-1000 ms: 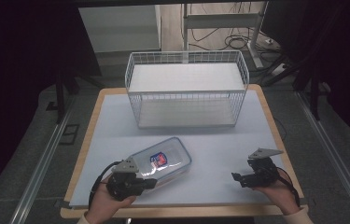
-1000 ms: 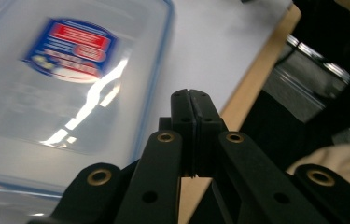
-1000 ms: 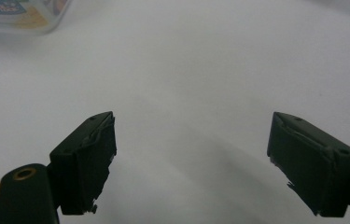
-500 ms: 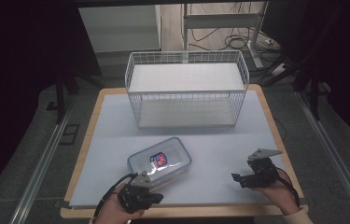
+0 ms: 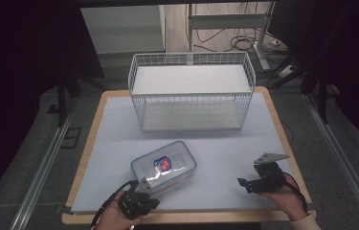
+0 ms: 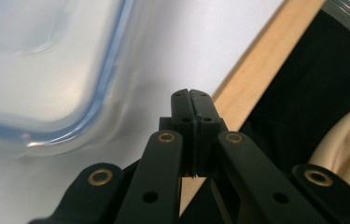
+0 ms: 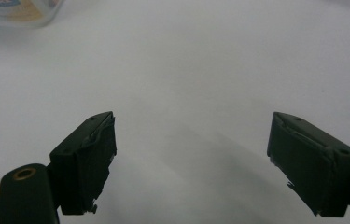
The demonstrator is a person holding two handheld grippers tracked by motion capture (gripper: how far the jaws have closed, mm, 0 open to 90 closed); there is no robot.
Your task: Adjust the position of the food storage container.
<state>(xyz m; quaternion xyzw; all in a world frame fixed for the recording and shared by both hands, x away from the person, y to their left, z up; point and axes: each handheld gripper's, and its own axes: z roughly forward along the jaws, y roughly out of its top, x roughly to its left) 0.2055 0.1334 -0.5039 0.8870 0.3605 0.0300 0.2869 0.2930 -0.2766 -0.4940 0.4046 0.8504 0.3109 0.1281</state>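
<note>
**Clear lidded box on the table, with a wire basket behind it**

A clear plastic box (image 5: pixel 163 167) with rounded corners, a blue-rimmed lid and a red and blue label is seen lying flat on the pale sheet that covers the wooden table (image 5: pixel 272 103). Whether anything is inside cannot be told. Behind the box, well apart, a white wire basket (image 5: pixel 191 91) is set; it is rectangular, open-topped and holds nothing. Just beside the box's near corner, at the table's front edge, the left tool (image 5: pixel 144 186) is held with its black jaws pressed fully together, nothing between them. To the right of the box, well apart, the right tool (image 5: pixel 241 181) is held over bare sheet with its jaws spread wide, gripping nothing.
</note>
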